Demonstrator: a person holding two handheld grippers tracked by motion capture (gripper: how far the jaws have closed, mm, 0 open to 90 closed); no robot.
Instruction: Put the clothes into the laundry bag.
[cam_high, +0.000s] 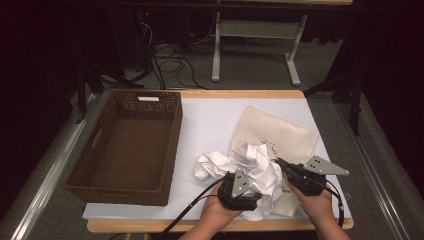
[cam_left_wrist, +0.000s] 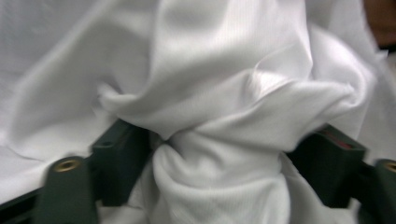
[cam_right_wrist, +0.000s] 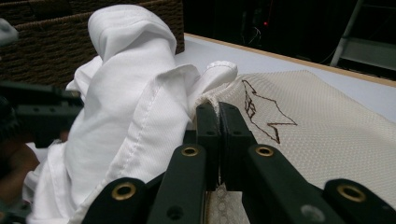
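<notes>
A crumpled white garment (cam_high: 260, 167) lies at the table's front, partly over a beige cloth bag (cam_high: 285, 132) with a small star-like drawing. My left gripper (cam_high: 250, 194) sits low against the garment's near side. In the left gripper view a thick bunch of the garment (cam_left_wrist: 224, 84) is pinched between the jaws of my left gripper (cam_left_wrist: 219, 158). My right gripper (cam_high: 279, 162) comes in from the right. In the right gripper view it (cam_right_wrist: 218, 108) is shut on the bag's hemmed edge, with the bag (cam_right_wrist: 317, 130) to its right and the garment (cam_right_wrist: 126, 93) heaped on its left.
A dark woven basket (cam_high: 172, 145) with nothing in it stands on the left of the white-covered table (cam_high: 215, 115); its wall (cam_right_wrist: 46, 42) rises behind the garment. Beyond the table's far edge are cables and a white desk frame (cam_high: 216, 50) on the floor.
</notes>
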